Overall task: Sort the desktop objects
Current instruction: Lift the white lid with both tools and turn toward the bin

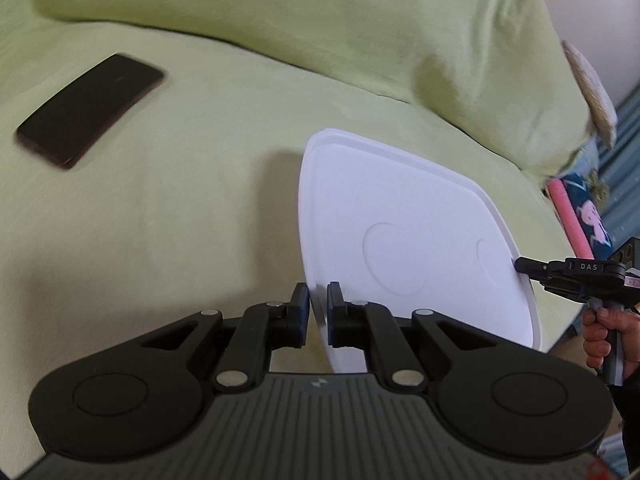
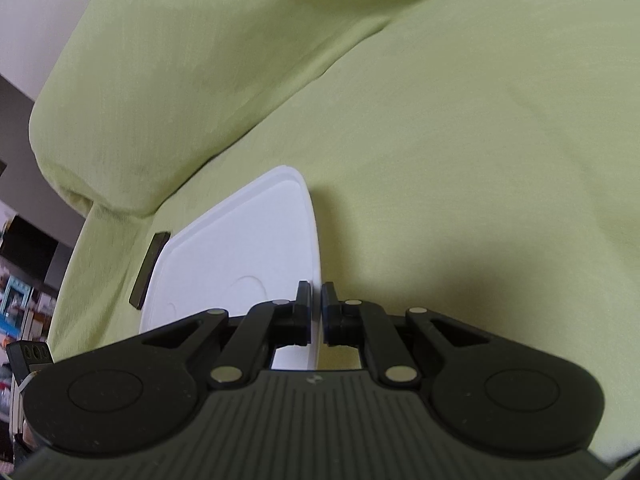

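A white plastic tray (image 1: 400, 220) with round moulded dents is held between both grippers over a green sofa seat (image 1: 180, 220). My left gripper (image 1: 318, 300) is shut on its near edge, the thin rim pinched between the pads. My right gripper (image 1: 520, 266) clamps the opposite edge, with a hand holding its grip. In the right wrist view the same tray (image 2: 240, 248) runs off to the left, and my right gripper (image 2: 316, 308) is shut on its rim. A dark phone (image 1: 88, 108) lies flat on the seat at the far left, apart from the tray.
The green back cushion (image 1: 320, 20) rises behind the seat. A pink and blue patterned item (image 1: 580, 216) sits past the sofa's right end. The phone (image 2: 150, 268) shows edge-on beyond the tray. Shelves with clutter (image 2: 20, 300) stand at the far left.
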`<state>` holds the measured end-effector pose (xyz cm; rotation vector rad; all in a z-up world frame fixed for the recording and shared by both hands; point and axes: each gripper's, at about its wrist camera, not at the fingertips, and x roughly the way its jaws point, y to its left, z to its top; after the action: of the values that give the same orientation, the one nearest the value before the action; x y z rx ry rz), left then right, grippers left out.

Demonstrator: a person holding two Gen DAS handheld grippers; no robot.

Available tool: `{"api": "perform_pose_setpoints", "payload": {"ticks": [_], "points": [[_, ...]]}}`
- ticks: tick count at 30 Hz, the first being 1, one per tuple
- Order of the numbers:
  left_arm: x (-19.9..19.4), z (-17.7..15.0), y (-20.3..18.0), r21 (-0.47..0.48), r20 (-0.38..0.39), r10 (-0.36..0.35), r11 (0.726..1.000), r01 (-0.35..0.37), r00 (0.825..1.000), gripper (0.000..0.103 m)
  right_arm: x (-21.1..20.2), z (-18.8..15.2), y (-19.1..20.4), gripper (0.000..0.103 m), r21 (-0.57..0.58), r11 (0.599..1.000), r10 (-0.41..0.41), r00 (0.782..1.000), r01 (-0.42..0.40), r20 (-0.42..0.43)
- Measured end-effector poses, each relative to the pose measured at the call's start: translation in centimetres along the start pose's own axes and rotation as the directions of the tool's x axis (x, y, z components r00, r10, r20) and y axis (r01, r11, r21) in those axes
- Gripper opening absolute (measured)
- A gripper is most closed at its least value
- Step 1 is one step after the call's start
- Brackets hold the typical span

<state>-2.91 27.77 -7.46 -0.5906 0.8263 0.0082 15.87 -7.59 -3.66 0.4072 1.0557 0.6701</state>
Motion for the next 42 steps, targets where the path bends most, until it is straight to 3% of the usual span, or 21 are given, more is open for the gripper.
{"api": "perform_pose_setpoints", "payload": {"ticks": [8,17,31,42], "points": [[1.4,2.8,-4.4,0.135,-0.048,-0.09,0.986,0.095,0.995,0.007,-5.9,-2.3,-1.6,0.005,0.109,0.993,-0.053,0.988,0.038,0.142],[3.3,4.2,-10.3,0.28,-0.131,-0.145,0.944,0.177,0.981,0.007,-12.3,-6.2,-3.8,0.005,0.238,0.968,-0.141,0.958,0.081,0.249],[5.1,2.5,-18.7,0.437,-0.254,-0.186,0.854,0.284,0.949,0.007,-20.8,-14.0,-7.4,0.005,0.402,0.911,-0.245,0.906,0.092,0.346],[7.2,-0.6,-25.3,0.523,-0.347,-0.214,0.764,0.378,0.913,0.007,-26.2,-20.9,-10.0,0.005,0.516,0.849,-0.348,0.856,0.114,0.382]]}}
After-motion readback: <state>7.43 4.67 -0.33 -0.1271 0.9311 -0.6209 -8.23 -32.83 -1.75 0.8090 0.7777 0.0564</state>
